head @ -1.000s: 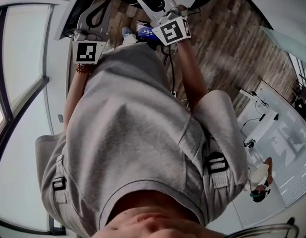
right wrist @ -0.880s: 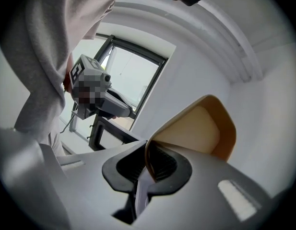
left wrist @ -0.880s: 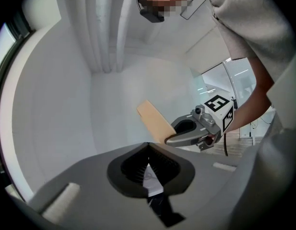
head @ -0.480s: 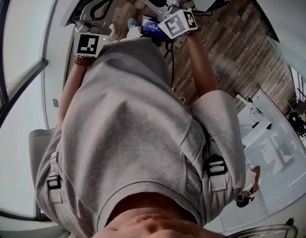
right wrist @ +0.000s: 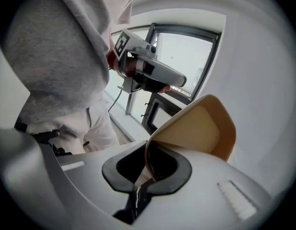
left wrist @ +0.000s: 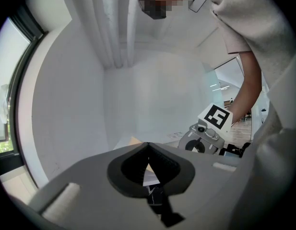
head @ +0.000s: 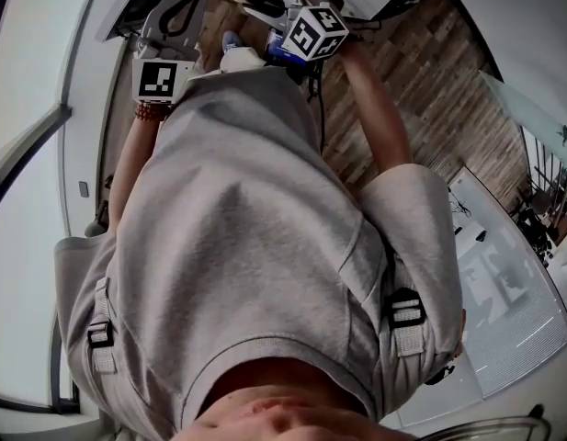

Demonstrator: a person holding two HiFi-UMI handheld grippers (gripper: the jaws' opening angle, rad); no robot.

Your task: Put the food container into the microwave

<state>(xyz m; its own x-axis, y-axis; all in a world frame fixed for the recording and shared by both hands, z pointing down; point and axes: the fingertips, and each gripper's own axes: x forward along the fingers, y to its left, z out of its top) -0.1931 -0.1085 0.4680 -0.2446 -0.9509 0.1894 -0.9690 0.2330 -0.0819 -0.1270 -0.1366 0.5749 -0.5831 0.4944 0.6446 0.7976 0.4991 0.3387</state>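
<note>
right tool (right wrist: 148, 147): clenched on the container's thin wall at the rim, one jaw inside and one outside.
container (right wrist: 198, 128): tan and empty as far as i can see. it hangs in the air in front of me, off any surface, carried by the right tool alone.
left tool (left wrist: 148, 150): jaws together with nothing between them, off to the side and not touching the container.
handling: i judge it light, with a thin wall that flexes. it is not fragile, but a hard pinch could crease it, and held by one edge it may swing or slip.
where to hold: the rim wall, as now. a second grip on the far rim would steady it.
pointing: tipped on edge, the open side faces back toward my right tool.
long axis: runs away from the jaws, up and to the right in the right gripper view.
microwave: i cannot pick it out for sure in any view.
</note>
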